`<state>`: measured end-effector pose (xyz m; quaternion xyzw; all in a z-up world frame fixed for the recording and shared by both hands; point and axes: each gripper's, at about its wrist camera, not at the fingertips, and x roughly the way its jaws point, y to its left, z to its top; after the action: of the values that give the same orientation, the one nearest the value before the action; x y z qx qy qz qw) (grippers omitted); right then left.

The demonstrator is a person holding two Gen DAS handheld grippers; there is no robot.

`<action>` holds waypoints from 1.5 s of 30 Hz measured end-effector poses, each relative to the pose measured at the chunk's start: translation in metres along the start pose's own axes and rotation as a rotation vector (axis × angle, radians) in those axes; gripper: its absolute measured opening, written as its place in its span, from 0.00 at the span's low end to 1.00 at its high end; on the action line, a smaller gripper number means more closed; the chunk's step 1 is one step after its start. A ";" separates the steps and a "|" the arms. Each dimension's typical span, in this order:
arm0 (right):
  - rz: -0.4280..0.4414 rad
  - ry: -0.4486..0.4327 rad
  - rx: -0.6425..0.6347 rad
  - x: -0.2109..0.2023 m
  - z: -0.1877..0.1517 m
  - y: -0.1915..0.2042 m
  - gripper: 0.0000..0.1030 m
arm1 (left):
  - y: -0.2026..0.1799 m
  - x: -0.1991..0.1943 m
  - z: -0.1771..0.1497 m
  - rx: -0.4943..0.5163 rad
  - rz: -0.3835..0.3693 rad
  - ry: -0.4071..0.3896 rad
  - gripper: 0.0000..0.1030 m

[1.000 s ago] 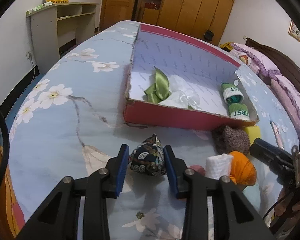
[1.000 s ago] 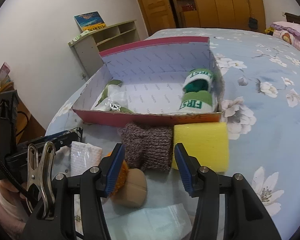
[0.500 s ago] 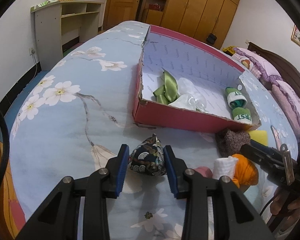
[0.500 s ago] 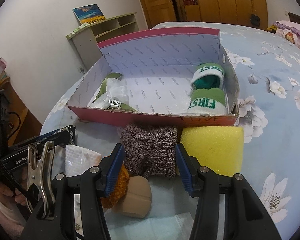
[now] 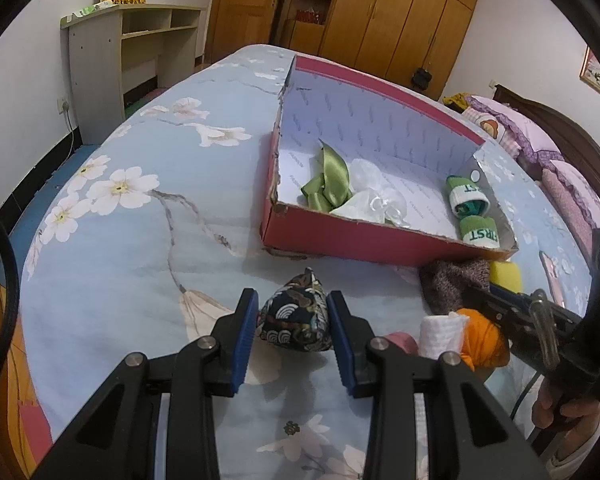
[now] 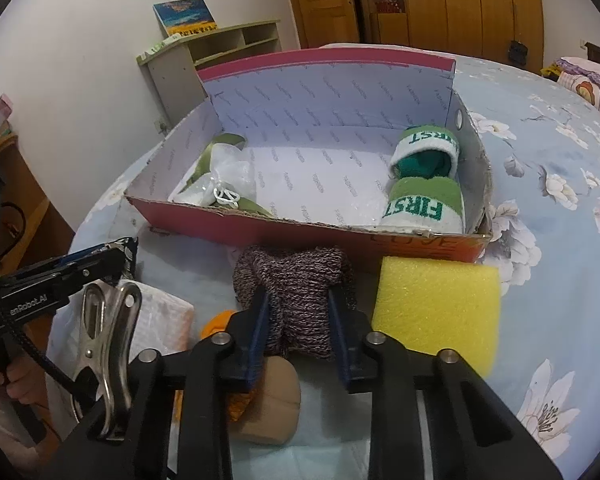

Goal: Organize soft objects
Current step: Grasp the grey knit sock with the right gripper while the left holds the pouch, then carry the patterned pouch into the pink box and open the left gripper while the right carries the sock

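Bed [image 5: 148,248] serves as the sorting surface; the red cardboard box [image 6: 300,232] sits open-topped on it as the collecting bin, its near wall low enough to lift things over.

Right gripper [image 6: 300,316]: fingers have just been closing and are now clamped on the knitted grey-brown bundle [image 6: 296,276], pinching it at the waist so the wool bulges above the pads. A mid-body grip makes sense for something this squashy; it should not slip out. The bundle lies on the bed just in front of the box wall, touching the yellow sponge [image 6: 436,312] on its right.

Left gripper [image 5: 294,328]: fingers partly closed, pads pressed to both sides of the dark patterned pouch [image 5: 296,316], which rests on the bed a little short of the box. It looks like a waiting hold while the other hand works.

Already boxed: green ribbon with a white gauze bag [image 5: 340,192] at one end, two green-and-white "FIRST" sock rolls [image 6: 424,184] at the other. The middle floor is free, likely for the next items.

Unsorted beside the bundle: an orange item [image 5: 480,336], a white roll [image 5: 440,336], a tan pad [image 6: 272,404].
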<state>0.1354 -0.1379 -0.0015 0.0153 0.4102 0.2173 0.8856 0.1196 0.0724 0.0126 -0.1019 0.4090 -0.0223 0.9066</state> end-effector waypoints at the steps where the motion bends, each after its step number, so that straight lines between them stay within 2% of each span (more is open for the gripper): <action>1: 0.004 -0.006 0.001 -0.001 0.000 0.000 0.25 | 0.000 -0.001 0.000 0.001 0.000 -0.001 0.36; 20: 0.098 -0.145 0.003 -0.042 0.002 0.003 0.24 | -0.015 -0.018 0.010 0.035 -0.003 -0.041 0.36; 45: 0.089 -0.233 0.004 -0.063 0.026 -0.002 0.24 | -0.055 -0.024 0.059 0.136 -0.028 -0.142 0.36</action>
<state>0.1190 -0.1612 0.0608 0.0603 0.3036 0.2525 0.9168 0.1502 0.0310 0.0798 -0.0472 0.3399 -0.0552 0.9376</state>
